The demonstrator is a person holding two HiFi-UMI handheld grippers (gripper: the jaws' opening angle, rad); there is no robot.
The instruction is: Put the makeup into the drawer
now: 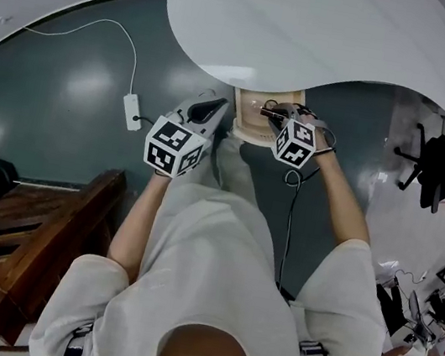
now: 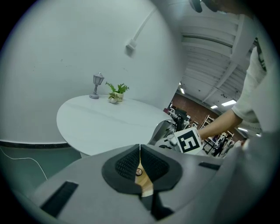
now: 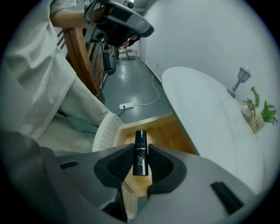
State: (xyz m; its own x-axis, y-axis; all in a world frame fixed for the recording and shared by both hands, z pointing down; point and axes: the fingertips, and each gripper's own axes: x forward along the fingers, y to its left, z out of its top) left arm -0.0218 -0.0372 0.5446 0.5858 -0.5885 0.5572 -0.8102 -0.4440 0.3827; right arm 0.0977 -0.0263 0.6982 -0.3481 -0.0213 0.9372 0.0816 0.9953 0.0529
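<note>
Clamped between the pads of the right hand-held gripper [image 3: 140,149]: a black makeup tube [image 3: 140,138], tip sticking out past the jaws, poised above the open wooden drawer [image 3: 173,133] under the near edge of the white bench [image 1: 316,36]. Clenched empty, pads meeting: the left hand-held gripper [image 2: 140,151], just left of the drawer.

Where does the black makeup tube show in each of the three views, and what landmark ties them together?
Head view: black makeup tube just above centre, in the right gripper, over the open drawer.
Left gripper view: not in it; only the right gripper's marker cube shows, right of centre.
Right gripper view: lower centre, clamped between the jaws above the drawer.
Shared landmark: the white table.
</note>
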